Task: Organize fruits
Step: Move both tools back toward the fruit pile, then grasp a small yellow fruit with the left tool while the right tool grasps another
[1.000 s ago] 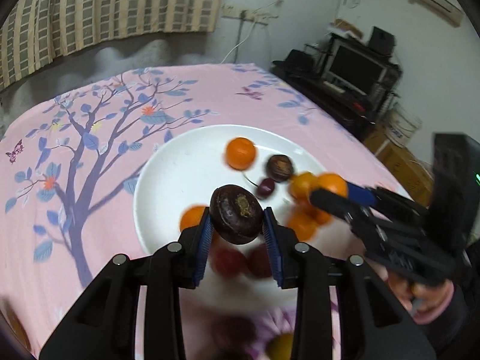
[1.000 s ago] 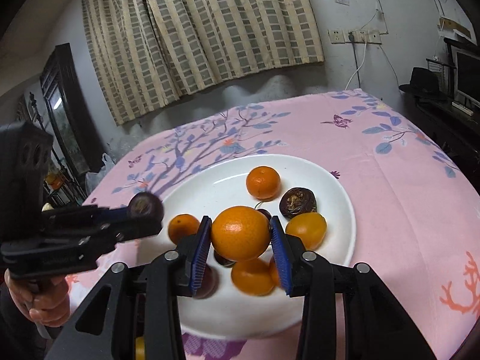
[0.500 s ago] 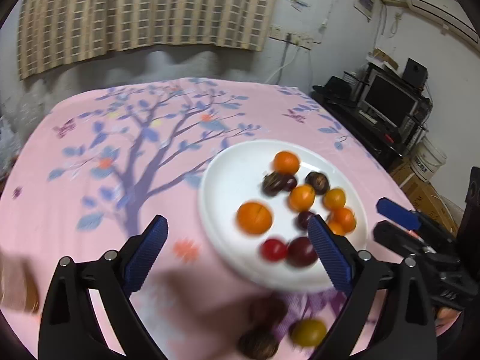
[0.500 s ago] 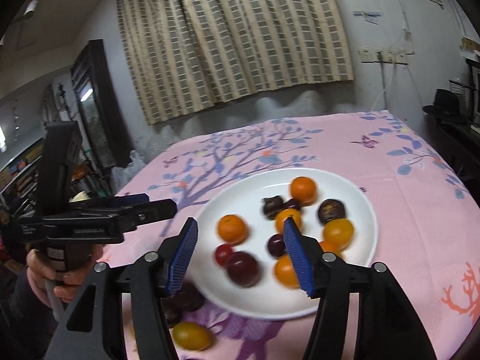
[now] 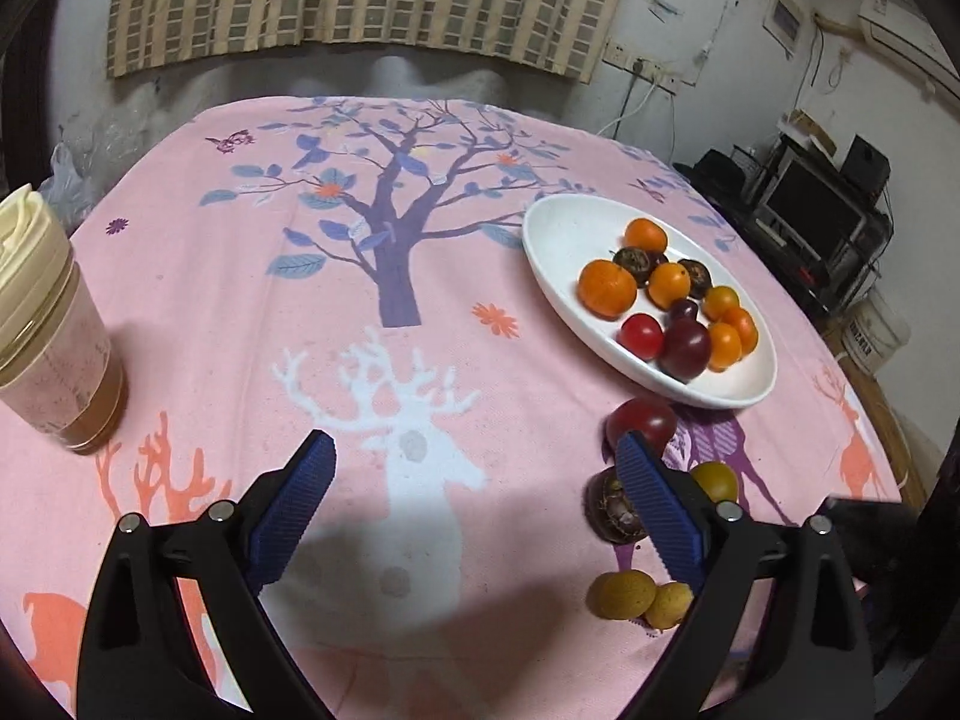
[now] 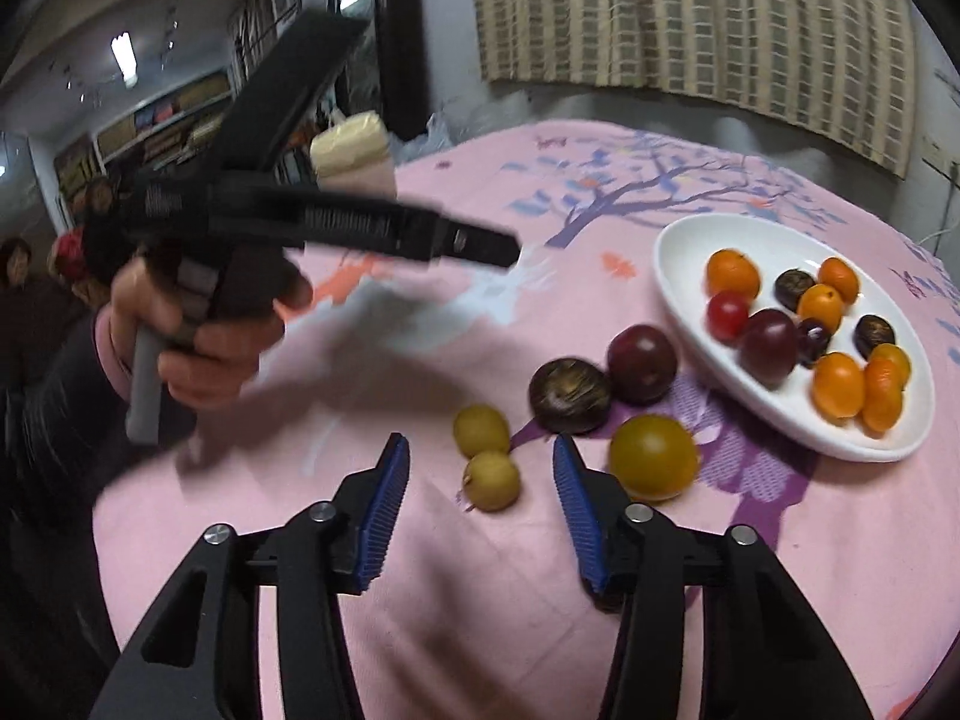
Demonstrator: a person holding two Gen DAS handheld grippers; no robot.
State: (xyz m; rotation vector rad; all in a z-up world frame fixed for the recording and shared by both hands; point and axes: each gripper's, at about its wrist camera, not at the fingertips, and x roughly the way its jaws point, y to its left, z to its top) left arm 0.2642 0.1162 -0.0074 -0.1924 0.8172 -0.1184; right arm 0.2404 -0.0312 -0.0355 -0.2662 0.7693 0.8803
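Observation:
A white plate holds oranges, dark brown fruits, a plum and a cherry tomato. On the pink cloth near it lie a plum, a brown round fruit, a yellow-green tomato and two small yellow fruits. My left gripper is wide open over bare cloth, left of these fruits. The jaws of my right gripper are closing, with one small yellow fruit between the tips, untouched. A hand holds the left gripper.
A lidded cup with a brown drink stands at the table's left side. A monitor and shelves stand beyond the right edge. People stand in the room at far left. Curtains hang behind the table.
A second ago the left gripper held a dark brown fruit and the right an orange over the plate. Both let go, the left opened wide, and both swung left away from the plate.

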